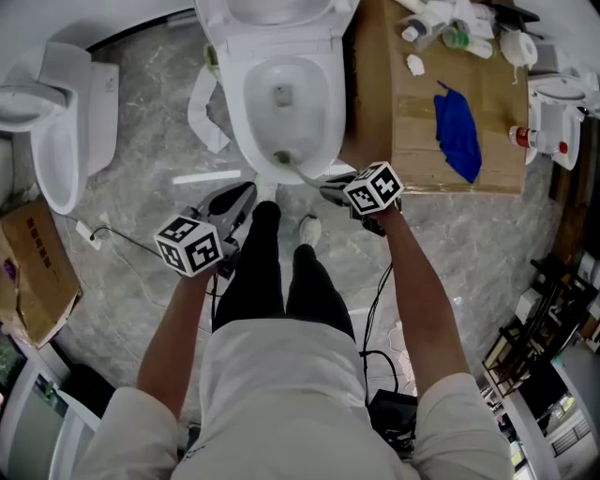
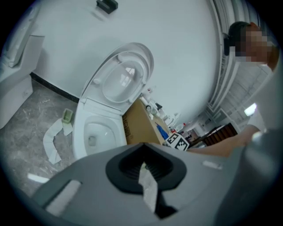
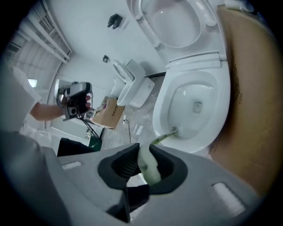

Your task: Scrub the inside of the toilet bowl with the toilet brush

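Observation:
The white toilet [image 1: 246, 117] stands open ahead of me, seat and lid raised, its bowl [image 3: 199, 106] also showing in the left gripper view [image 2: 95, 132]. My right gripper [image 1: 334, 192] is shut on the pale green handle [image 3: 148, 164] of the toilet brush. The handle slants down to the brush head [image 1: 281, 157], which rests at the bowl's near inner rim [image 3: 173, 130]. My left gripper [image 1: 239, 202] hovers left of my legs, below the bowl, with its jaws together [image 2: 146, 176]. A thin white strip shows between them; what it is I cannot tell.
A cardboard box [image 1: 412, 103] stands against the toilet's right side, with a blue cloth [image 1: 457, 131] and bottles [image 1: 459, 23] on top. A second toilet [image 1: 56, 122] is at the left, paper strips [image 1: 202, 108] lie on the floor, and another box [image 1: 33, 272] sits lower left.

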`<state>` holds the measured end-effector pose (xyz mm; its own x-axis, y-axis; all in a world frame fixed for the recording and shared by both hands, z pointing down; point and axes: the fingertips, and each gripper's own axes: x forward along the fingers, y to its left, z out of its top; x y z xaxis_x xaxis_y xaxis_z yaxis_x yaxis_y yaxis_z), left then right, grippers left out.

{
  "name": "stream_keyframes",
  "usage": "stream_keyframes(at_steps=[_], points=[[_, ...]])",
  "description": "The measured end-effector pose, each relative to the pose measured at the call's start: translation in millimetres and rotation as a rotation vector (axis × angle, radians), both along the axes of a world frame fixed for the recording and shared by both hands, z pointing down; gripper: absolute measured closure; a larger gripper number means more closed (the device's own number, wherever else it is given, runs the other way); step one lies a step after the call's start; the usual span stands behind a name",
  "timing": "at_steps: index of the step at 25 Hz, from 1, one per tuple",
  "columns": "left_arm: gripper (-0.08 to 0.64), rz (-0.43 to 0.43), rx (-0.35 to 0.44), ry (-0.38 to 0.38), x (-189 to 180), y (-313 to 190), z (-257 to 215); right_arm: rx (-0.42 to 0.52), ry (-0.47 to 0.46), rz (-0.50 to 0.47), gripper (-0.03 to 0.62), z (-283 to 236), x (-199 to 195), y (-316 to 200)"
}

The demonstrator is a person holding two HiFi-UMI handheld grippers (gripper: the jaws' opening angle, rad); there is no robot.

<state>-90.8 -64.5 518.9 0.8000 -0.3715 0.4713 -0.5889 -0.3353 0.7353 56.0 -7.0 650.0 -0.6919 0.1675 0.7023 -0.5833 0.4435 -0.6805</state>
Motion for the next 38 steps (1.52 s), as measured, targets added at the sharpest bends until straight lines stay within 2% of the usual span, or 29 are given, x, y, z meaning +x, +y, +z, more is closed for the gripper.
stream_keyframes(at_steps=[7, 11, 17, 25, 30, 38], points=[[0.567, -0.008, -0.008, -0.011, -9.4, -2.4, 7.2, -0.019, -0.113, 0.184, 0.528, 2.5, -25.5, -29.9], [0.566, -0.006, -0.020, -0.024, -18.7, -6.3, 14.1, -0.011, -0.146, 0.293, 0.528, 10.3, -45.1, -56.5], [0.566, 0.004, -0.033, -0.035, -26.0, -13.5, 19.2, -0.014, -0.198, 0.510, 0.526, 11.8, -63.7, -102.2], [0.566, 0.021, -0.052, -0.037, -31.1, -28.5, 27.7, -0.072, -0.274, 0.946, 0.526, 18.9, -66.6, -171.9], [0.567, 0.021, -0.050, -0.036, -31.9, -39.0, 30.3, -0.108, -0.327, 1.169, 0.525, 21.0, -63.7, -201.1], [0.567, 0.022, -0.019, -0.027, -22.5, -56.6, 24.0, -0.166, -0.424, 1.621, 0.526, 34.2, -7.6, -205.1]])
